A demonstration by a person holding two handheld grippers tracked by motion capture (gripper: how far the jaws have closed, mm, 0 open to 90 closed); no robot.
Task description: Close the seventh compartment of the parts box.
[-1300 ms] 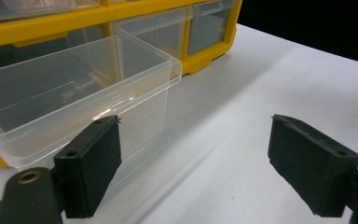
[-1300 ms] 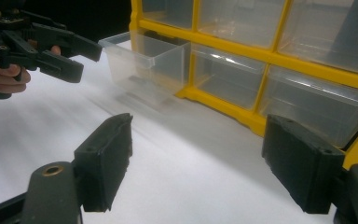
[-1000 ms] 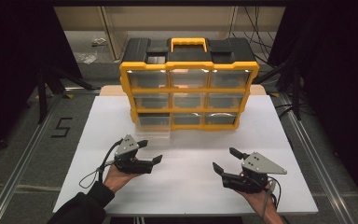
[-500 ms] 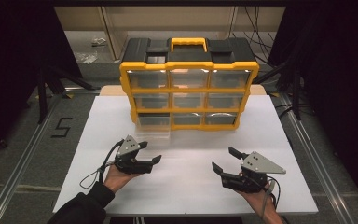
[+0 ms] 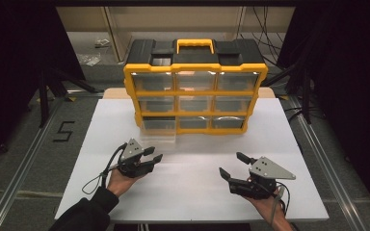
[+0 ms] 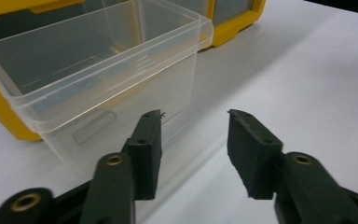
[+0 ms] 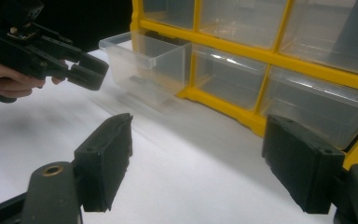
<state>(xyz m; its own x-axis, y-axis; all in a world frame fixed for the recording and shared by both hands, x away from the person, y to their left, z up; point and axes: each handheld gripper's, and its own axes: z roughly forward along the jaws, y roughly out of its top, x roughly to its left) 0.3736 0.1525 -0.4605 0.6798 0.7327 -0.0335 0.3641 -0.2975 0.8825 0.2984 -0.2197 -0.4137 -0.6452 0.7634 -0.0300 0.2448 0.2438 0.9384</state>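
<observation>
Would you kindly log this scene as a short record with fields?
Organizer: yellow-framed drawer organizer with black top, at the far side of the white table
Drawer: clear bottom-left drawer pulled out, looks empty
Left hand-held gripper: near that drawer, jaws just closing partway, nothing between them
Right hand-held gripper: jaws wide open, holding nothing

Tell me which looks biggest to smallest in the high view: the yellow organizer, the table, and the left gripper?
1. Table: widest thing there.
2. Yellow organizer: covers much less than the table.
3. Left gripper: smallest by far, though it lies nearer the camera than the organizer.
</observation>
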